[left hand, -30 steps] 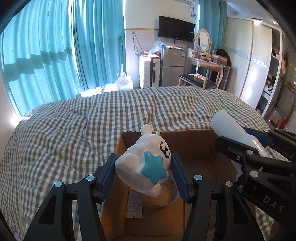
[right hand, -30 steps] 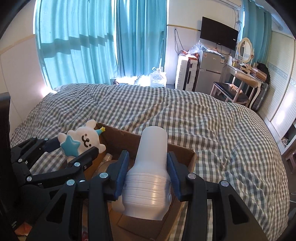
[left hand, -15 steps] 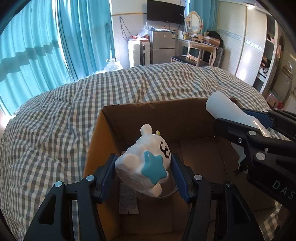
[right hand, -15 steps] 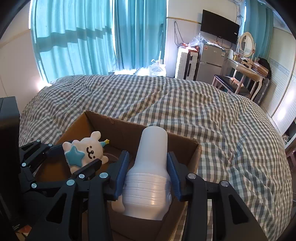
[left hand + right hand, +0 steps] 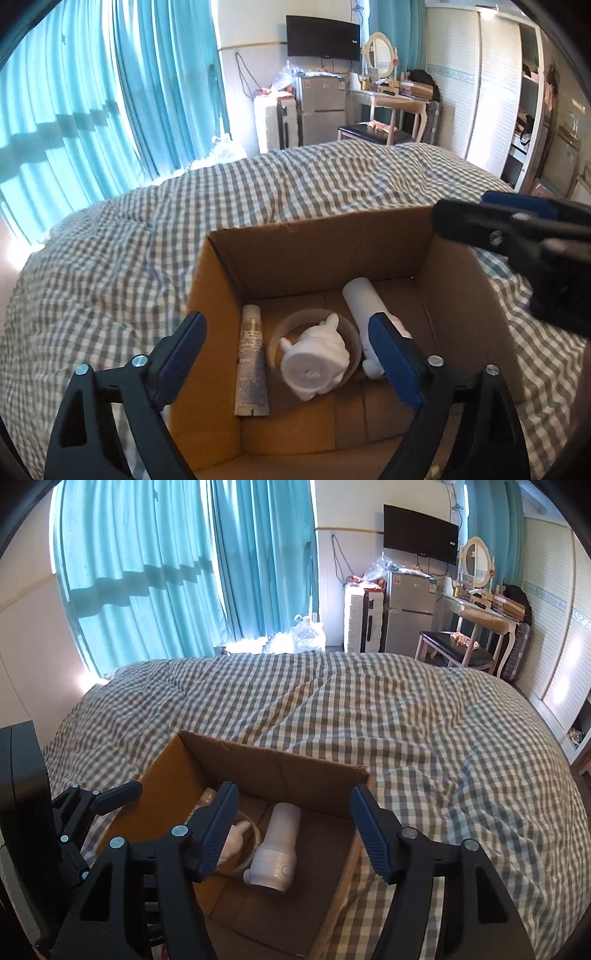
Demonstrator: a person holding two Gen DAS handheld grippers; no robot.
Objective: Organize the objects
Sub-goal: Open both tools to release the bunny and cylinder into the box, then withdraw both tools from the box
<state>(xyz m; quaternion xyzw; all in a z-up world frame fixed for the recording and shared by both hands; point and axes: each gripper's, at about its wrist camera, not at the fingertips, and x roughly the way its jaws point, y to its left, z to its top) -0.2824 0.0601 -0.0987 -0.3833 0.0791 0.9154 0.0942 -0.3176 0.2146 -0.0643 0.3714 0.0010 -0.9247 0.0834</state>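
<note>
An open cardboard box (image 5: 314, 254) (image 5: 266, 760) sits on the checked bed. Inside lie a white bear toy (image 5: 314, 360) resting in a clear ring-shaped dish (image 5: 284, 328), a white bottle (image 5: 365, 306) (image 5: 277, 845) on its side, and a grey tube (image 5: 251, 365). My left gripper (image 5: 291, 354) is open and empty above the box. My right gripper (image 5: 295, 827) is open and empty above the bottle; it also shows at the right of the left wrist view (image 5: 517, 243).
The grey-and-white checked duvet (image 5: 369, 709) surrounds the box. Blue curtains (image 5: 147, 572), a small fridge (image 5: 406, 613), a dressing table with stool (image 5: 476, 627) and a wardrobe (image 5: 498, 92) stand beyond the bed.
Both grippers opened. The bear toy dropped from the left gripper into the dish in the box; the white bottle dropped from the right gripper onto the box floor.
</note>
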